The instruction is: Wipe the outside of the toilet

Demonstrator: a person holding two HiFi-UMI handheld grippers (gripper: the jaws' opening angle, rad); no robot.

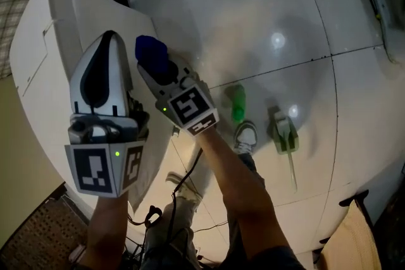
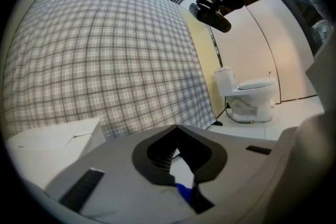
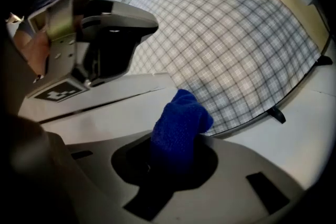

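Note:
The white toilet (image 1: 44, 35) fills the left of the head view, and its flat top (image 3: 105, 102) lies just beyond my right jaws. My right gripper (image 1: 157, 66) is shut on a dark blue cloth (image 1: 150, 52), which sticks up out of the jaws (image 3: 181, 123) next to the toilet's side. My left gripper (image 1: 109, 41) hovers over the toilet beside it, with its jaws shut and nothing between them. In the left gripper view the jaws meet at the tip (image 2: 178, 127), and a corner of the white toilet (image 2: 52, 139) shows at lower left.
A green bottle (image 1: 238, 103) and a green brush (image 1: 286, 136) lie on the white tiled floor (image 1: 304, 22), near the person's shoe (image 1: 245, 135). A plaid wall (image 2: 105, 50) stands behind. A second toilet (image 2: 252, 96) sits far off. Cables trail by the legs.

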